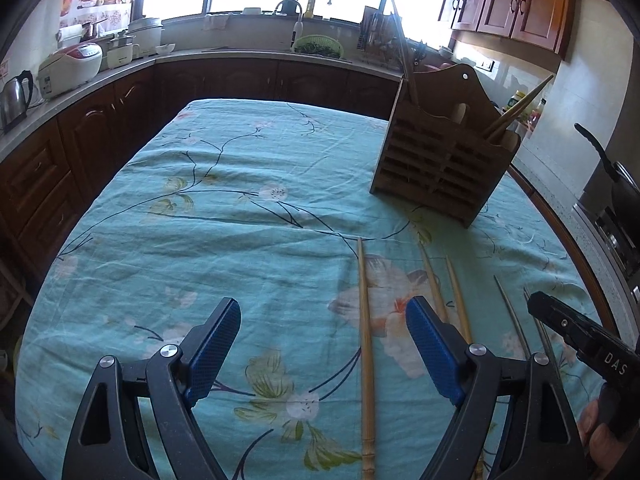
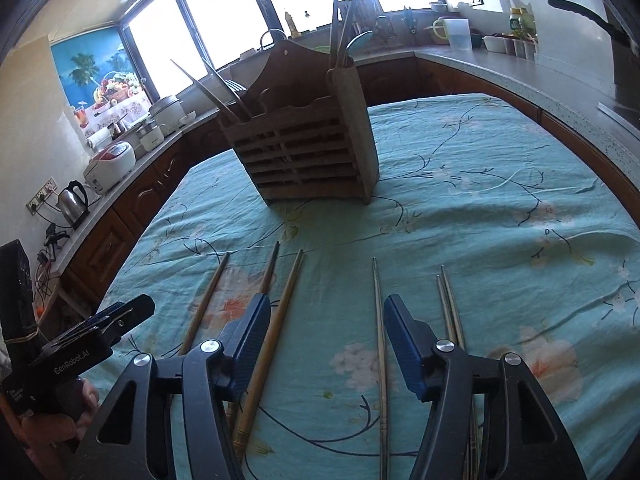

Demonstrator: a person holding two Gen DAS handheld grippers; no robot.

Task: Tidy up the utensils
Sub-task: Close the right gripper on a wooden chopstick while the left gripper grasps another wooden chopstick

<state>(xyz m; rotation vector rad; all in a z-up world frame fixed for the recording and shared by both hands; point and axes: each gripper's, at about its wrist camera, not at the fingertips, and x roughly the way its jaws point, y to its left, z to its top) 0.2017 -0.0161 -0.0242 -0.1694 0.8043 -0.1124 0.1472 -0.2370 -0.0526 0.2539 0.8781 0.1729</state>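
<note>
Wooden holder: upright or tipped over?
Upright. The wooden holder stands on its base on the tablecloth, with chopsticks sticking up out of it.

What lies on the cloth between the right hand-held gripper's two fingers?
In the right wrist view, one metal chopstick lies between the open fingers of the right hand-held gripper, closer to the right finger. Otherwise only the floral tablecloth shows.

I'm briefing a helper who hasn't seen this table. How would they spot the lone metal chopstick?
Start at the wooden holder standing on the teal floral cloth. In front of it chopsticks lie in a row: three wooden ones on the left, metal ones on the right. The lone metal chopstick lies by itself between the wooden ones and the metal pair, thin and grey, between the right gripper fingers.
</note>
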